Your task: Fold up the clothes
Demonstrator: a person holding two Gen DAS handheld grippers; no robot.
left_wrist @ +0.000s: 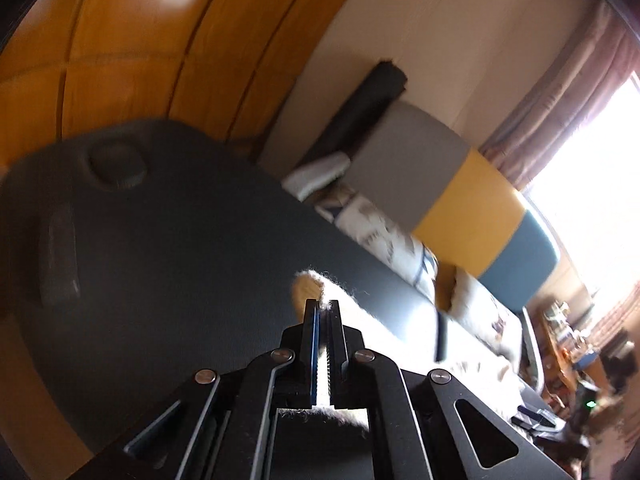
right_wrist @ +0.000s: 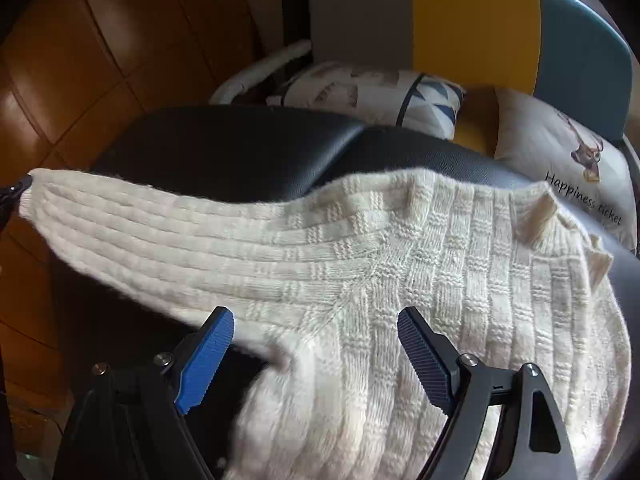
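A cream knitted sweater lies across a black padded bench. One sleeve stretches out to the left, and its cuff is pinched by my left gripper at the frame's left edge. In the left wrist view my left gripper is shut on the fuzzy cream cuff, held above the bench. My right gripper is open, its blue pads hovering over the sweater near the armpit.
Patterned cushions and a deer-print cushion lean against a grey, yellow and blue backrest behind the bench. Wooden flooring lies to the left. A bright window with curtains is on the right.
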